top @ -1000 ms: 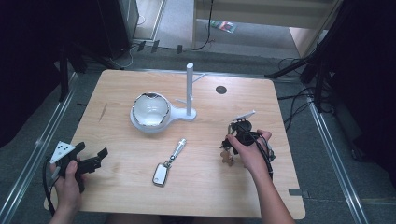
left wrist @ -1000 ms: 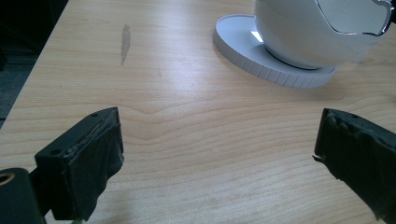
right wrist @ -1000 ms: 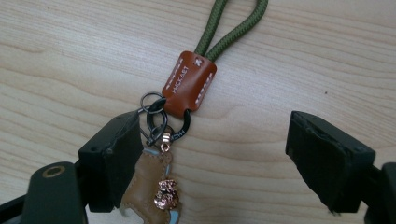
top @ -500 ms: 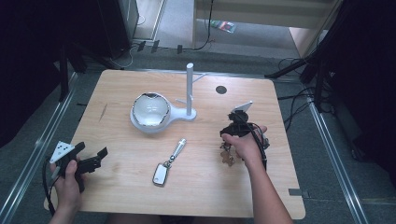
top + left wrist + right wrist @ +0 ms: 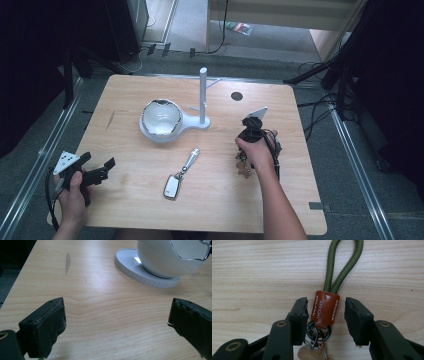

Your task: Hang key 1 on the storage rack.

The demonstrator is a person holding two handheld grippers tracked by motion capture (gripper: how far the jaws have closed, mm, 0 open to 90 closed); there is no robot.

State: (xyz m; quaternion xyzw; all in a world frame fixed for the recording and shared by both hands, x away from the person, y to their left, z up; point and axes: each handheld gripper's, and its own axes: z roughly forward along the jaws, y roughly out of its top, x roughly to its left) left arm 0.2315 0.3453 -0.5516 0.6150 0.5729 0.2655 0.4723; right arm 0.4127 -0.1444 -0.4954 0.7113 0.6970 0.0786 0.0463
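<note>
A: State of the right gripper?

B: Its jaws have just been closing. They stand either side of the leather tab of the keychain, which lies flat on the table near its right edge. A small gap remains on each side; the pads do not press yet.

A: And the cord?

B: The green loop runs away from the tab, flat on the wood, outside the jaws.

A: Risks?

B: Three, by judgement. First, the tab is thin and lies flat: if the pads close above it, they skim the leather and come away with nothing. Second, the rings sit just behind the tab, close to the left jaw. A pad landing on metal gives a poor seat, and the keychain may twist or slip on lifting. Third, the tab sits slightly tilted, so an uneven pinch may rotate it.

A: Left gripper?

B: Jaws spread wide, nothing between them, low over the table's left corner, well apart from the bowl. No hazard there.
</note>
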